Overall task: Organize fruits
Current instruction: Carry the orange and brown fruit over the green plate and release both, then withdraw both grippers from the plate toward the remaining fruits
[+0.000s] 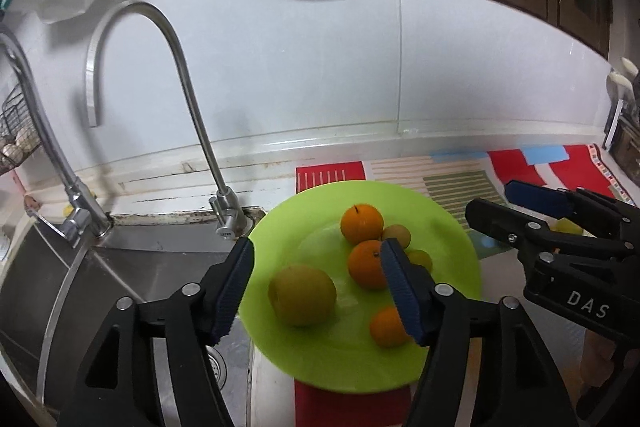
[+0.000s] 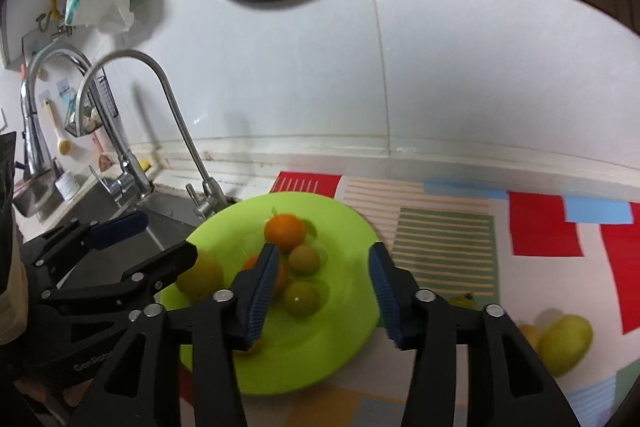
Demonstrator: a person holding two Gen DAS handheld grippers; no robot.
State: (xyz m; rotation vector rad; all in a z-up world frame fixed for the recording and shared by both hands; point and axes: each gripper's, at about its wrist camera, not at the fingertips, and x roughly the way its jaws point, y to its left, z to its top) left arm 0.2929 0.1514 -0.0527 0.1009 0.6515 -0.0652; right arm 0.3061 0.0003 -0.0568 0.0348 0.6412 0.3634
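With both tools released, left tool [image 1: 318, 289] over the yellow-green pear [image 1: 303, 295] and right tool [image 2: 324, 297] empty above the green plate [image 2: 348, 227], remaining fruit [image 2: 566, 341] on tabletop mat [image 2: 444, 243] is to be approached w/ jaws centred before closing.

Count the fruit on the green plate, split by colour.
Orange fruit: 3
Yellow-green fruit: 3
Total on the green plate: 6
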